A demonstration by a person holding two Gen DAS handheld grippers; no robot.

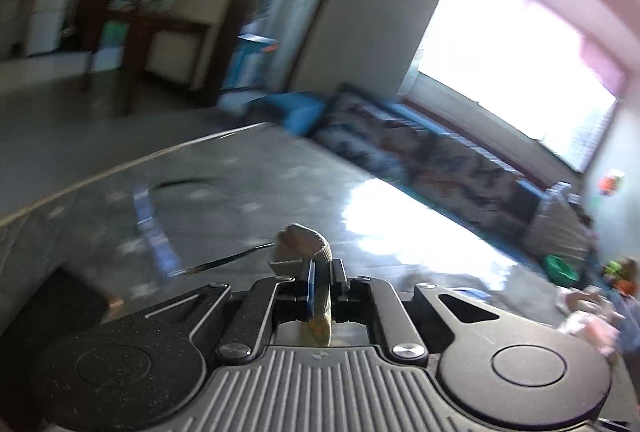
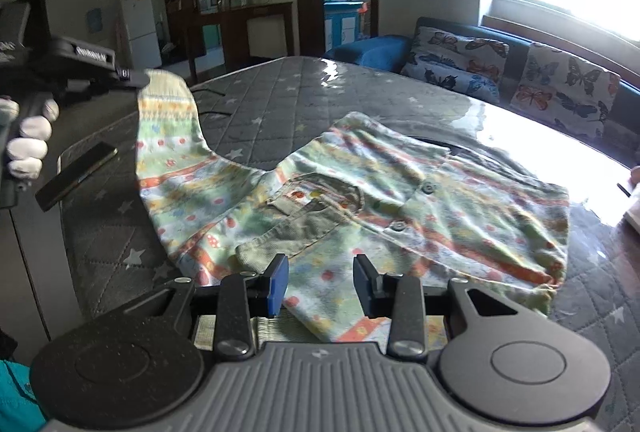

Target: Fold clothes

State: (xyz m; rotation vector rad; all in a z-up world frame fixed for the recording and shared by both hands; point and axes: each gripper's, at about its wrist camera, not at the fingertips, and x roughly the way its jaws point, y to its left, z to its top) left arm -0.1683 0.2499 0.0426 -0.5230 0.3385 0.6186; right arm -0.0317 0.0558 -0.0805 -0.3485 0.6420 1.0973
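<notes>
A small green cotton shirt with orange patterned stripes (image 2: pixel 360 200) lay on a grey quilted, star-printed mattress (image 2: pixel 280 88). The right gripper (image 2: pixel 321 282) hovered at the shirt's near edge, its blue-padded jaws apart. At far left, the left gripper (image 2: pixel 132 78), held by a white-gloved hand (image 2: pixel 28 136), pinched one sleeve raised off the mattress. A dark flat phone (image 2: pixel 76 176) lay left of the shirt.

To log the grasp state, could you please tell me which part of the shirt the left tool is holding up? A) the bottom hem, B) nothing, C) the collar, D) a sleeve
D: the left tool is shut on the cuff of a sleeve, raised off the table, while the rest of the shirt lies flat.
</notes>
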